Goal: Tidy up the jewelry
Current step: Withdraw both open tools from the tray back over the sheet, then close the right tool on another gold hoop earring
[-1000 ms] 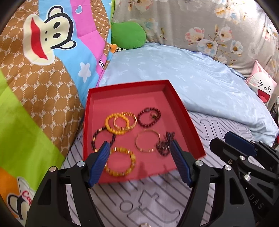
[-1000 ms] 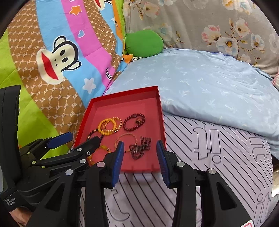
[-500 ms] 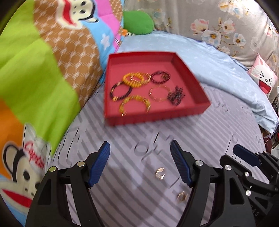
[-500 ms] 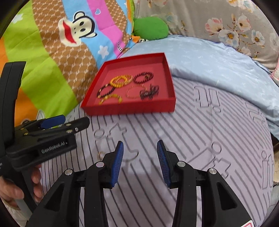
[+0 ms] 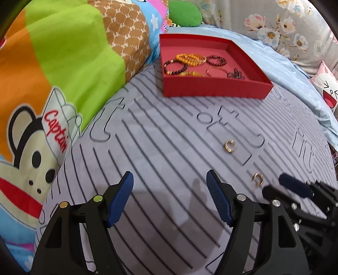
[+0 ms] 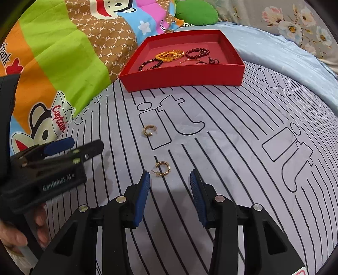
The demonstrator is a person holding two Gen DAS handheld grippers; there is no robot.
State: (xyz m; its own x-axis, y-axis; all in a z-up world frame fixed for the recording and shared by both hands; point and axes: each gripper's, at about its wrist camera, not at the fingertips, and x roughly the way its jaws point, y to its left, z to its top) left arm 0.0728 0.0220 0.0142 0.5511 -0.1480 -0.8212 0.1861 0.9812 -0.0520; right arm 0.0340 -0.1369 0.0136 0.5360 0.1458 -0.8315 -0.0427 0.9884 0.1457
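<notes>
A red tray [image 6: 190,76] [image 5: 211,91] holding several bead bracelets sits at the far side of the striped bedsheet. Two gold hoop earrings lie loose on the sheet. The nearer earring [image 6: 163,169] [image 5: 257,179] lies just ahead of my right gripper [image 6: 170,182], which is open and empty. The farther earring [image 6: 149,130] [image 5: 229,146] lies between it and the tray. My left gripper [image 5: 170,186] is open and empty, to the left of both earrings; it also shows in the right wrist view [image 6: 59,156].
A colourful monkey-print quilt [image 5: 52,74] rises along the left. A light blue pillow [image 6: 274,48] and floral cushions [image 5: 285,27] lie behind the tray. A green plush [image 6: 196,12] sits at the back.
Both grippers have pulled back from the tray toward the near side of the bed. The two earrings have come into view, one now just ahead of the right gripper.
</notes>
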